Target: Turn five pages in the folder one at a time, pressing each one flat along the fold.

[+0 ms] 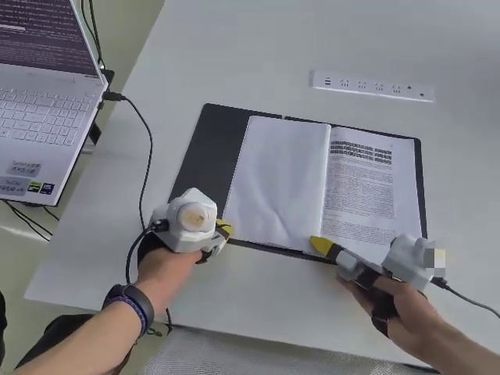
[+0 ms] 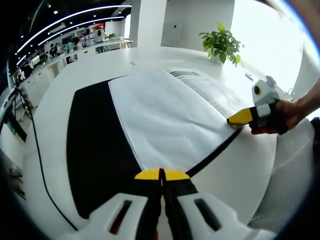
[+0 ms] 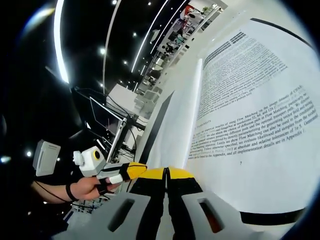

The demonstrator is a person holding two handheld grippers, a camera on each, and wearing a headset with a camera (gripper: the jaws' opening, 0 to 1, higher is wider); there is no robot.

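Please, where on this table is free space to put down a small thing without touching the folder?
Widest bare patch: table beyond the folder, left of the power strip. Also the band right of the folder. The near edge is crowded by the left tool and right tool; a cable crosses between laptop and folder.

The white plastic left gripper with yellow-tipped jaws sits low near the front edge of the white bench, jaws pressed together. The left hand grips it from behind, forearm angling in from the front left. The matching right gripper, jaws likewise together, points leftward and tilts down, held in the right hand.
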